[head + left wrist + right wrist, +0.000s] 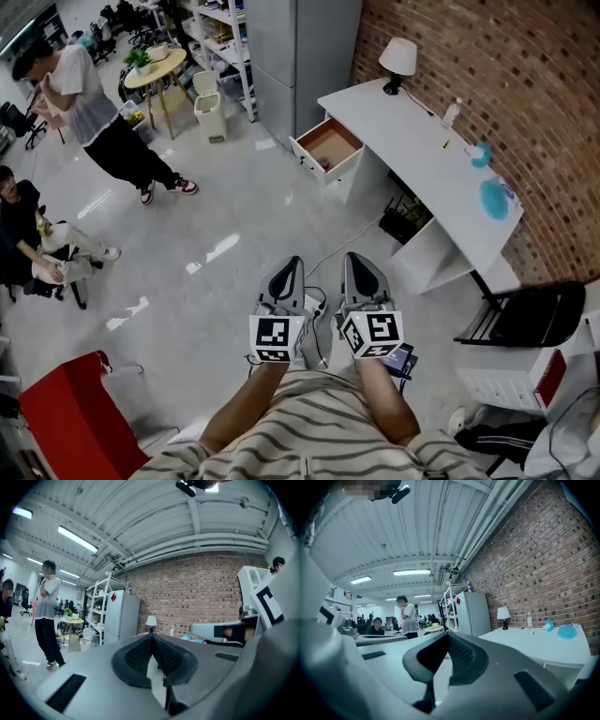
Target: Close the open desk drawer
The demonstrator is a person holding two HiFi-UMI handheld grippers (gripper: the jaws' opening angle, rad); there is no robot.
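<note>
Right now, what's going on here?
A person holds the left gripper and right gripper out level above the floor, both shut and empty. The drawer of the white desk stands pulled out, some way across the floor from the grippers. Nothing touches it, so the closing has not begun.

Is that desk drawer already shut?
No, the drawer juts out from the white desk, its brown inside showing in the head view.
</note>
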